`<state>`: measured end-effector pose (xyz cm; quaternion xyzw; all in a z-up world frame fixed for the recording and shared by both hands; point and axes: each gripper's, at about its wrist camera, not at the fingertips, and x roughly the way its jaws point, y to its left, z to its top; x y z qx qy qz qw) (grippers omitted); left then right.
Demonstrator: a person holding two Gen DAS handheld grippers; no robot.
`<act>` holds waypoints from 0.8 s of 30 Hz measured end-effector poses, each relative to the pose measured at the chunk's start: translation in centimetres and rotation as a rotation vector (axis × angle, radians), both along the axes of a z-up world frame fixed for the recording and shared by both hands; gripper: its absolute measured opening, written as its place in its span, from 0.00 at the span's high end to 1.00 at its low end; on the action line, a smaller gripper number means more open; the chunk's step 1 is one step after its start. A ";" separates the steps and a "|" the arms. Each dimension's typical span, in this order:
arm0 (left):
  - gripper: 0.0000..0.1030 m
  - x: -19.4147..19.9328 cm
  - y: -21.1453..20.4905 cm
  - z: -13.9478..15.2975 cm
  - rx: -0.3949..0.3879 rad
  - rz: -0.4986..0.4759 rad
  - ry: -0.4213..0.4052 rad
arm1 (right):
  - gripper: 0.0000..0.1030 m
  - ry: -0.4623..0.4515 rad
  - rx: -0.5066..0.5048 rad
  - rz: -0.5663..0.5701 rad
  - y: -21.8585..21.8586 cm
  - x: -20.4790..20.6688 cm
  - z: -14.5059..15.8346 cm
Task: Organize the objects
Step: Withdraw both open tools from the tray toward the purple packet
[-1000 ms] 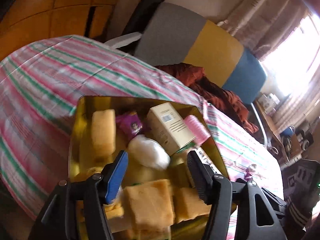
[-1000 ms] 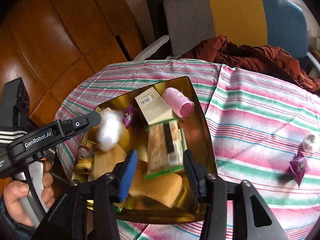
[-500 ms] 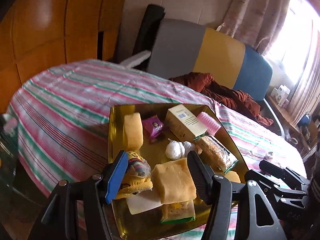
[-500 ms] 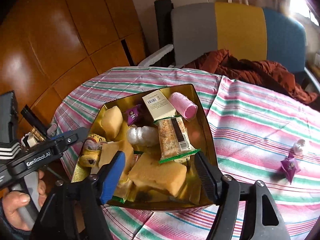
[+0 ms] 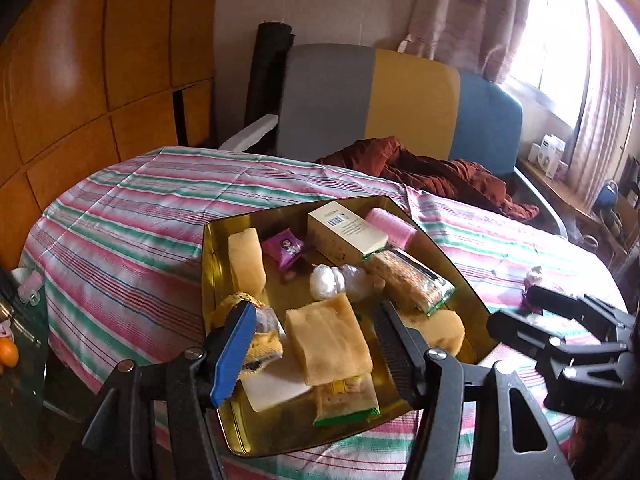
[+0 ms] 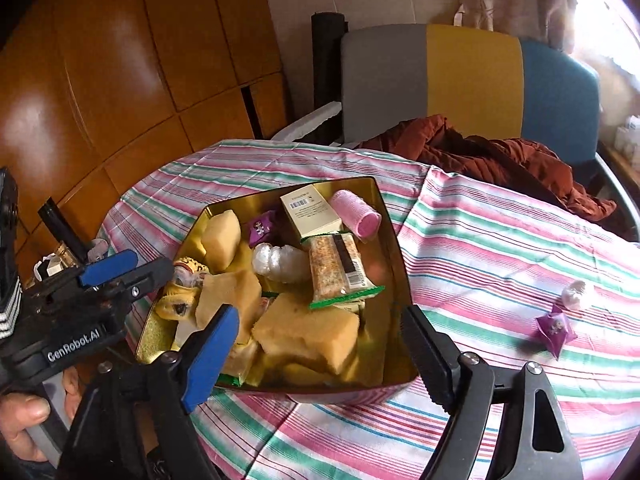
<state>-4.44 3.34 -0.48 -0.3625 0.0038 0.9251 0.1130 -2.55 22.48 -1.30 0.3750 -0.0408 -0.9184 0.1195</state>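
A gold tray (image 5: pixel 212 248) (image 6: pixel 394 248) on the striped tablecloth holds yellow sponges (image 5: pixel 326 338), a cream box (image 5: pixel 346 230), a pink roller (image 6: pixel 354 214), a snack bar (image 6: pixel 338 270), a white wrapped ball (image 5: pixel 334 280) and a purple candy (image 5: pixel 284 248). A second purple candy (image 6: pixel 556 328) and a small white wrapped piece (image 6: pixel 574 292) lie on the cloth to the right of the tray. My left gripper (image 5: pixel 310 350) is open and empty above the tray's near end. My right gripper (image 6: pixel 316 354) is open and empty over the tray's near edge.
A grey, yellow and blue chair (image 6: pixel 468 80) with a rust-red garment (image 6: pixel 500 152) stands behind the table. Wooden panels (image 5: pixel 80 80) line the left wall. A low side table with small items (image 5: pixel 16 320) stands at the far left.
Both grippers have pulled back and up from the tray. The right gripper has opened wider. The white ball, blurred a second ago, now lies still in the tray.
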 end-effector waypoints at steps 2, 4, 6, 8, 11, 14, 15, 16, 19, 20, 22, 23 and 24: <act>0.40 0.3 0.4 0.1 -0.004 -0.015 0.004 | 0.19 0.004 -0.001 -0.011 0.5 0.2 0.1; 0.40 0.5 0.8 0.3 -0.008 -0.029 0.011 | 0.19 0.006 -0.003 -0.023 1.1 0.4 0.2; 0.39 0.7 1.3 0.5 -0.017 -0.045 0.022 | 0.19 0.008 -0.004 -0.041 1.8 0.5 0.3; 0.40 1.0 1.8 0.7 -0.031 -0.062 0.032 | 0.19 0.007 -0.005 -0.069 3.0 0.6 0.3; 0.40 1.1 2.6 0.7 -0.036 -0.088 0.026 | 0.19 0.002 -0.004 -0.108 4.8 0.7 0.3; 0.40 1.4 3.5 0.6 -0.046 -0.114 0.022 | 0.19 -0.008 -0.009 -0.156 7.0 0.7 0.2; 0.40 1.4 3.7 0.6 -0.048 -0.122 0.022 | 0.19 -0.010 -0.009 -0.168 7.5 0.7 0.2; 0.40 1.5 4.0 0.6 -0.051 -0.130 0.021 | 0.19 -0.013 -0.007 -0.183 8.3 0.6 0.2; 0.40 1.6 5.0 0.6 -0.062 -0.161 0.018 | 0.18 -0.029 0.000 -0.227 10.6 0.4 0.0; 0.40 1.7 5.4 0.6 -0.066 -0.171 0.018 | 0.18 -0.034 -0.001 -0.238 11.3 0.2 -0.1; 0.40 1.7 6.1 0.6 -0.070 -0.193 0.016 | 0.14 -0.047 -0.001 -0.267 12.8 0.0 -0.3; 0.39 1.8 6.5 0.6 -0.073 -0.206 0.016 | 0.11 -0.051 -0.001 -0.283 13.6 -0.1 -0.4; 0.40 1.8 6.9 0.6 -0.076 -0.216 0.015 | 0.11 -0.052 -0.002 -0.295 14.3 0.0 -0.4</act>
